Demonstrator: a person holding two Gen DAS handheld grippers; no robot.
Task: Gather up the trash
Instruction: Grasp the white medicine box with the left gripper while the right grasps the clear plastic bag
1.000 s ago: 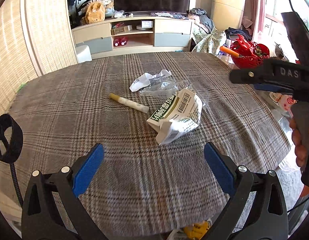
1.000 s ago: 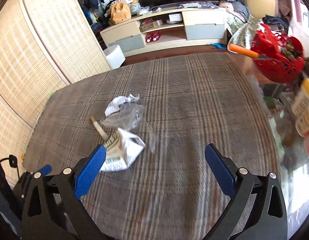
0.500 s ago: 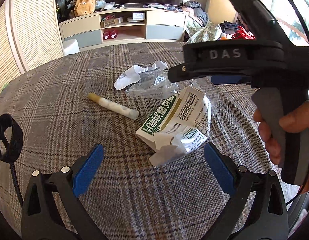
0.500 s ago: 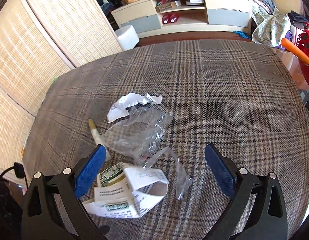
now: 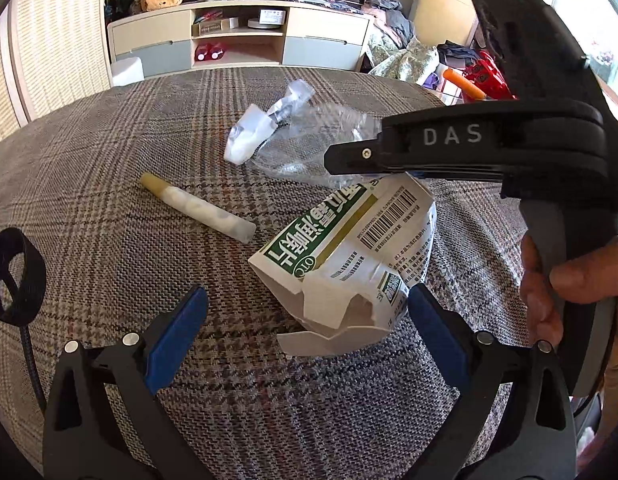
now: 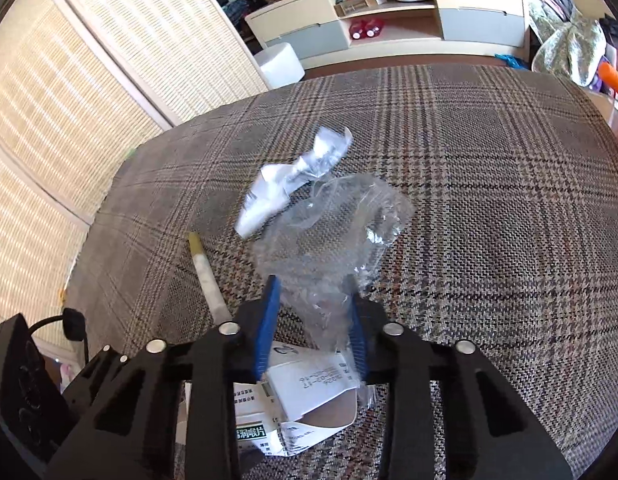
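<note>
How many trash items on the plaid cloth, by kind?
Torn cardboard box: 1
Clear plastic wrap: 1
Crumpled white paper: 1
Small white tube with yellowish tip: 1
Total: 4

The left gripper (image 5: pixel 307 316) has black, angular plastic arms with triangular cut-outs and bright silver screw heads near the knuckles. Its fingers (image 5: pixel 177 330) carry flat blue pads on their inner faces. To its left hangs a black fabric strap loop (image 5: pixel 17 276) on a braided dark cable. The right gripper (image 6: pixel 313 328) is built alike: black arms, silver screws, blue pads. Seen side-on, its black body bears white letters "DAS", with a grey trigger grip behind, wrapped by a hand (image 5: pixel 549 292).
</note>
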